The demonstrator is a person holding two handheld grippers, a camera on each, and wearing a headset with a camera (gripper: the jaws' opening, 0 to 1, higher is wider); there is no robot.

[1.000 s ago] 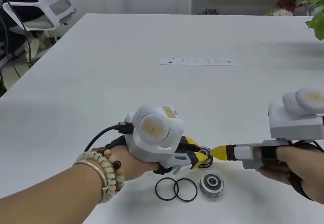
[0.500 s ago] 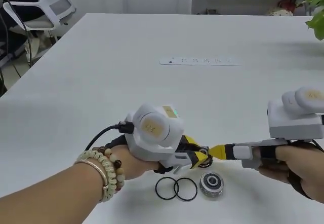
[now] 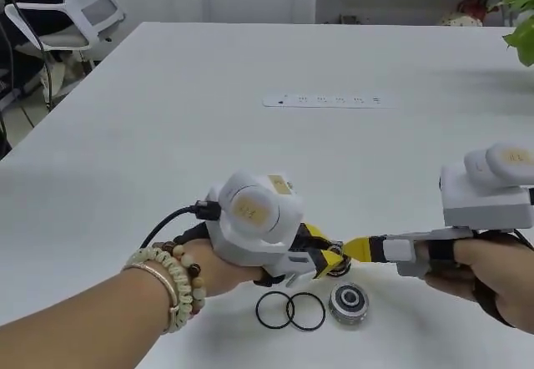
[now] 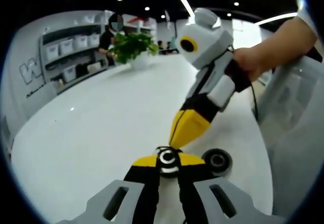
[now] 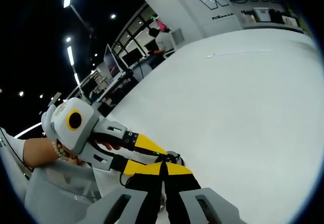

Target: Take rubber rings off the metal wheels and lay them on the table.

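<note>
1. The left gripper (image 4: 168, 162) has its jaws clamped on a small metal wheel (image 4: 168, 156). One yellow tip sits on each side of it, and the wheel is held just above the bench (image 3: 250, 135).
2. The right gripper (image 4: 174, 139) comes in from the opposite side with its jaws pressed together to a point. That point touches the black rubber ring (image 4: 163, 148) at the wheel's rim; whether any rubber is caught between the jaws I cannot tell.
3. A second wheel (image 3: 349, 301) lies flat on the bench, just beside the held one and on the person's side of it.
4. Two loose rings (image 3: 289, 310) lie flat to the left of the second wheel, side by side and touching each other.
5. Well beyond the grippers, a white power strip (image 3: 327, 100) lies across the middle of the bench.
6. A green plant (image 3: 521, 27) shows at the far right edge, and an office chair (image 3: 71, 10) stands past the far left corner.
</note>
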